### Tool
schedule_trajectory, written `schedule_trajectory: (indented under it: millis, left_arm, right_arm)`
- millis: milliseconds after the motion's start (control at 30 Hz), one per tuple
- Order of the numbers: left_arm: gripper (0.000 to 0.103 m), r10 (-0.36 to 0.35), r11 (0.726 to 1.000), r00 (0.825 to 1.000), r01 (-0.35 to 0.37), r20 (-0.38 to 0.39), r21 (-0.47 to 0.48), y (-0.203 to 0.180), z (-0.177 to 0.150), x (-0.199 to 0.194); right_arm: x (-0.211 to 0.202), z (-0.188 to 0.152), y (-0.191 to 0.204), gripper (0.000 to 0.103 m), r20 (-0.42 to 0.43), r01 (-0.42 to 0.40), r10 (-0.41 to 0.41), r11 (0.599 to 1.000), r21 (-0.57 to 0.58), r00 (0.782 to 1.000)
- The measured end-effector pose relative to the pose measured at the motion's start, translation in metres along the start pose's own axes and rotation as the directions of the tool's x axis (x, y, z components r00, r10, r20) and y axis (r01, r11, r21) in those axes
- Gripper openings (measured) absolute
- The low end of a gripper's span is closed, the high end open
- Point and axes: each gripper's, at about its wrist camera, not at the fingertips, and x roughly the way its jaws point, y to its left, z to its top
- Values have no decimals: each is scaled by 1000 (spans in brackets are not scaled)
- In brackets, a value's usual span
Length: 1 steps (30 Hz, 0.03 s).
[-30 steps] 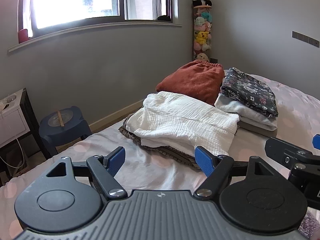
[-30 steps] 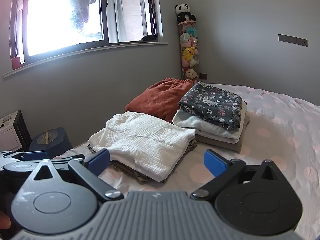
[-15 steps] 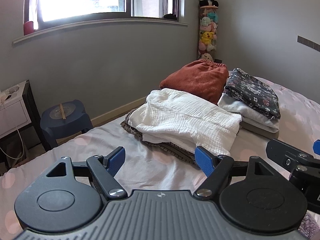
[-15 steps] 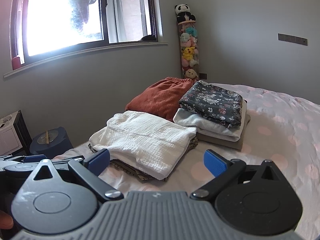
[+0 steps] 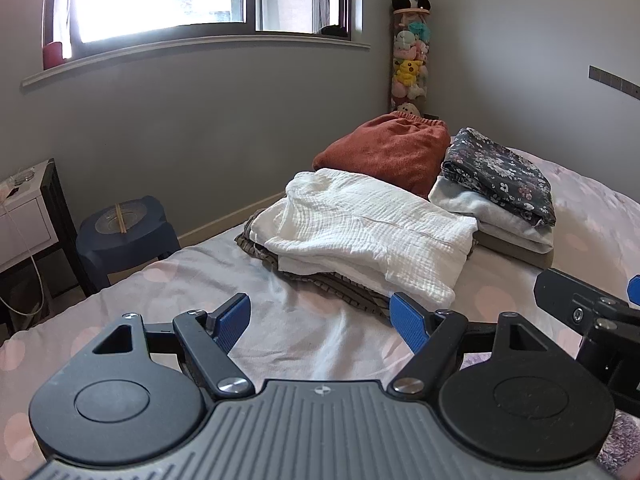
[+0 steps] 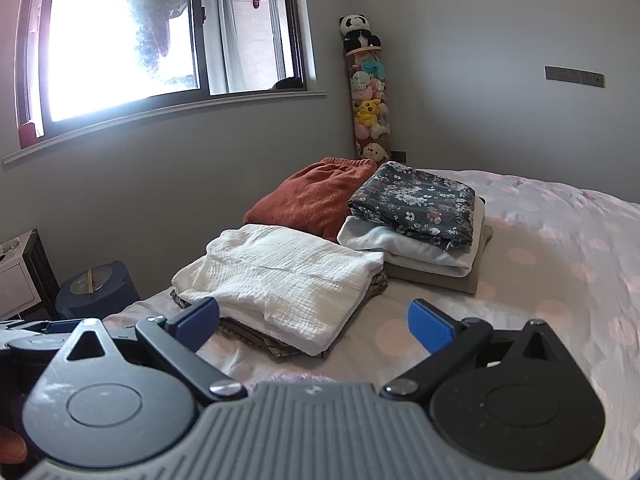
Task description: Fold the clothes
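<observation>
We held both hand-held grippers, left [image 5: 320, 318] and right [image 6: 314, 322], wide and empty before the folded white garment [image 5: 368, 232]; next came fetching another piece.

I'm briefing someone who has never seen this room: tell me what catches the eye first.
The folded piles on the bed stand out: a white crinkled garment nearest, a rust-red one behind it, and a dark floral one topping the right-hand stack. Next comes the bright window on the left, then the tall tube of plush toys in the corner, with a panda on top. Both grippers, left and right, are open and empty.
</observation>
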Motion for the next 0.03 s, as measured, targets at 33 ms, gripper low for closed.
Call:
schedule_trajectory:
  millis: [33]
  left_arm:
    - [76,0,1000,1000,0,4,1,0,-1,-1]
  right_arm:
    - [-1,-1,1,101,0,1,-1,1000,-2,1000]
